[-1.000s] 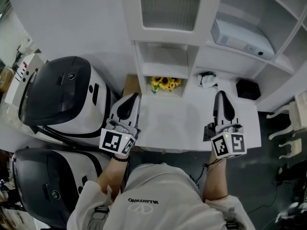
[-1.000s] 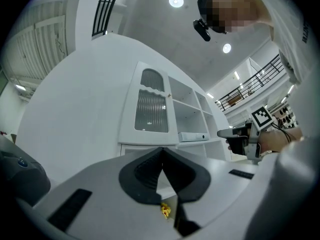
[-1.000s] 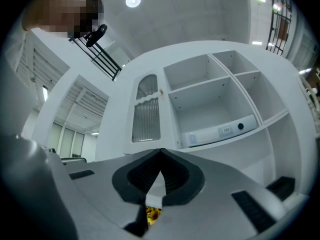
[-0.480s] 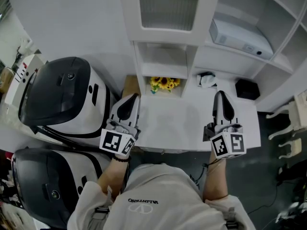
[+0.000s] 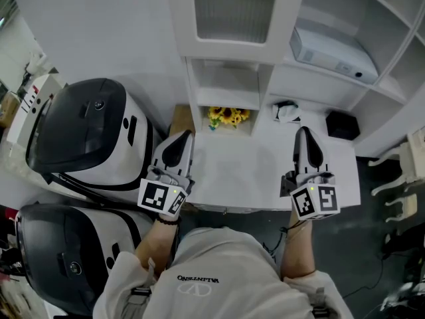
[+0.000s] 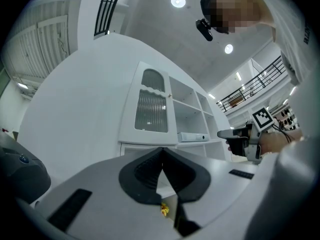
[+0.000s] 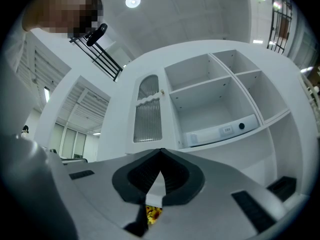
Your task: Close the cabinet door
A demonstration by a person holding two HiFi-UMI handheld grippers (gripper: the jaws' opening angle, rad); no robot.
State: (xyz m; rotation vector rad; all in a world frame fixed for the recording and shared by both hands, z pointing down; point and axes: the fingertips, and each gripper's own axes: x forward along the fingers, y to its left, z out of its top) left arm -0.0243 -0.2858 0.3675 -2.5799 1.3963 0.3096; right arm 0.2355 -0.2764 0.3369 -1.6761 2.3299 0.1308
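The white cabinet door (image 5: 236, 8) with a ribbed glass pane stands at the top of the head view, left of the open shelves; it also shows in the left gripper view (image 6: 151, 106) and the right gripper view (image 7: 148, 115). Whether it lies fully flush I cannot tell. My left gripper (image 5: 176, 145) hovers over the left edge of the white counter (image 5: 252, 171), shut and empty, well short of the door. My right gripper (image 5: 307, 141) hangs over the counter's right part, also shut with nothing held. Both pairs of jaws meet at their tips (image 6: 162, 150) (image 7: 161, 151).
Yellow flowers (image 5: 229, 116) sit in the open niche under the door. A white box device (image 5: 332, 52) lies on a shelf. A black box (image 5: 343, 123) and a crumpled white item (image 5: 287, 110) rest on the counter. Two big black-and-white machines (image 5: 80, 131) (image 5: 66, 258) stand left.
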